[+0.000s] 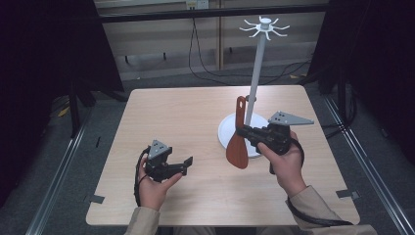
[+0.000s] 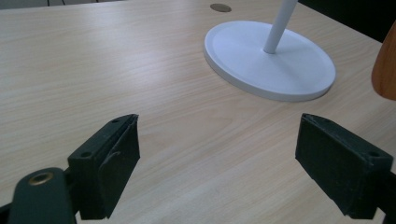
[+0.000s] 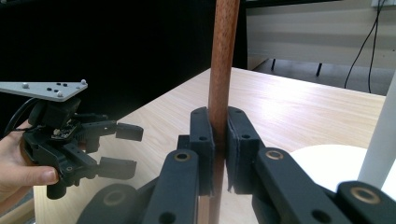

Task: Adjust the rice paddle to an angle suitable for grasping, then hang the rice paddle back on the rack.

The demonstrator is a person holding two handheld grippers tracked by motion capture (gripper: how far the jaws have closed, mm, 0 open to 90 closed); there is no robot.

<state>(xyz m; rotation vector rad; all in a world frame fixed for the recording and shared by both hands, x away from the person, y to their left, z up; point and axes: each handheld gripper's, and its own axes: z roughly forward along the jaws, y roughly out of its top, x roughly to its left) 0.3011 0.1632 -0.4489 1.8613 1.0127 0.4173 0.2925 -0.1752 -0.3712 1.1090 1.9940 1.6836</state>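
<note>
The right gripper (image 3: 218, 149) has its jaws clamped on the handle of a wooden spatula (image 1: 238, 139), held upright with its blade hanging just in front of the white stand (image 1: 255, 83). The stand's round base (image 2: 280, 70) sits on the table (image 1: 186, 117). Left of the stand, well apart, the left gripper (image 1: 182, 165) hovers with jaws wide, holding nothing. No readable writing.

Left gripper (image 2: 217, 158) sits low over the pale wood-grain table (image 2: 93, 70), black padded jaws spread wide with bare tabletop between them. Ahead, a round white stand base (image 2: 243, 60) with its white pole (image 2: 279, 23); a reddish-brown wooden edge (image 2: 385, 65) at right.
</note>
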